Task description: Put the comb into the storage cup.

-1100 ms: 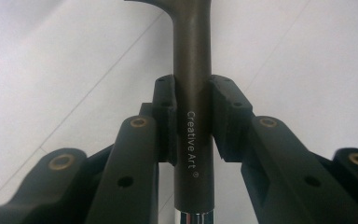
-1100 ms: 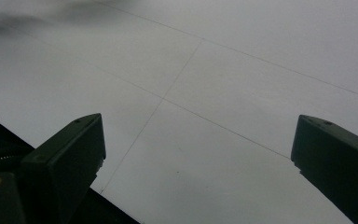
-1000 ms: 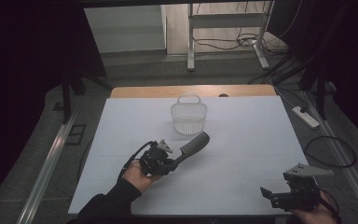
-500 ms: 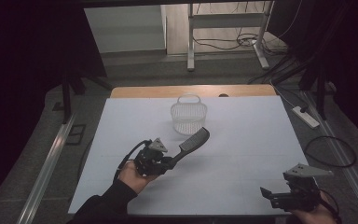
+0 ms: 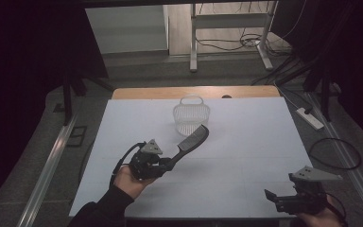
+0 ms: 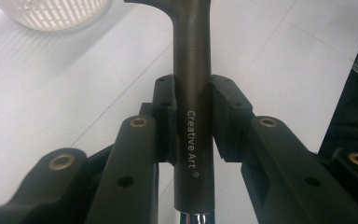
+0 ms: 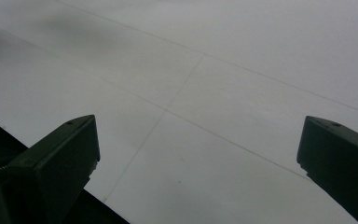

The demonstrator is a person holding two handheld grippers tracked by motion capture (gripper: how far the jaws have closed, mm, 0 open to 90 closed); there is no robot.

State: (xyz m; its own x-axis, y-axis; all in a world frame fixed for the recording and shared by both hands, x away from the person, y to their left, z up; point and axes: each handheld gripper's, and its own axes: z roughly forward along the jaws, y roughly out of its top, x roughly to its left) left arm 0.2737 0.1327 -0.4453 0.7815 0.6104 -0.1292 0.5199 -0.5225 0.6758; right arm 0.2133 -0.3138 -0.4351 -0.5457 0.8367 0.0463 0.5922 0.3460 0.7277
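dim room, grey floor [image 5: 137, 61], white table [image 5: 246, 142]

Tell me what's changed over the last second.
The left gripper, clamped on the comb, has carried it slightly up and toward the basket; the comb's tip now nearly meets it. The grip, the basket and the open right gripper are unchanged.

The high view is dim, its edges sunk in near black; only the white table [image 5: 246, 142] and the floor beyond catch light. In the left gripper view the basket [image 6: 51, 11] glares, overexposed and soft, while the comb [image 6: 193, 93] handle stays sharp. The right gripper view is grey and hazy.
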